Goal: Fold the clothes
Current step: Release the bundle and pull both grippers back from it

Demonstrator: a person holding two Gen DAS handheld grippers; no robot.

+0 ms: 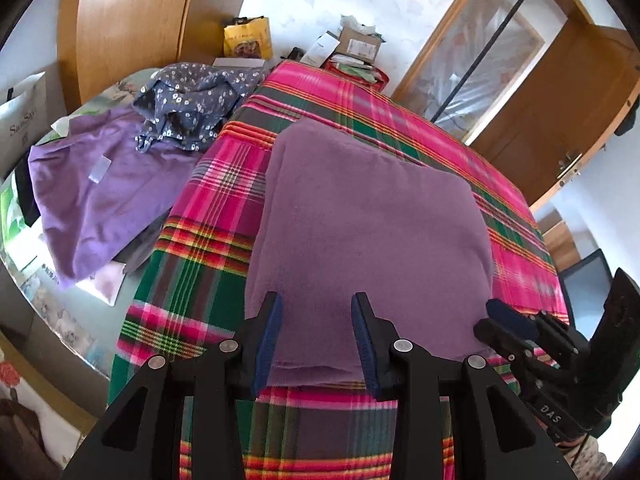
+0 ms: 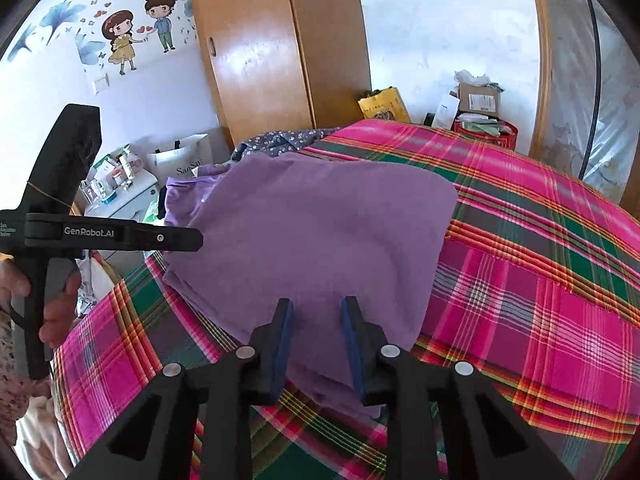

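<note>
Hovering over the folded purple garment [image 1: 360, 220] on the plaid blanket [image 1: 208, 248], we hold our left claw [image 1: 317, 306] and right claw [image 2: 316, 308] apart, gripping nothing.

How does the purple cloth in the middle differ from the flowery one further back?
The purple cloth is plain and lies folded flat on the plaid bedcover; the flowery garment is grey-blue with small white blossoms, crumpled in a heap beside the bedcover. Both rest untouched.

Left gripper [image 1: 316, 300] and right gripper [image 2: 316, 304] both point steeply downward, jaws parted, gripping nothing; a hand [image 2: 56, 308] holds the left one's handle.
</note>
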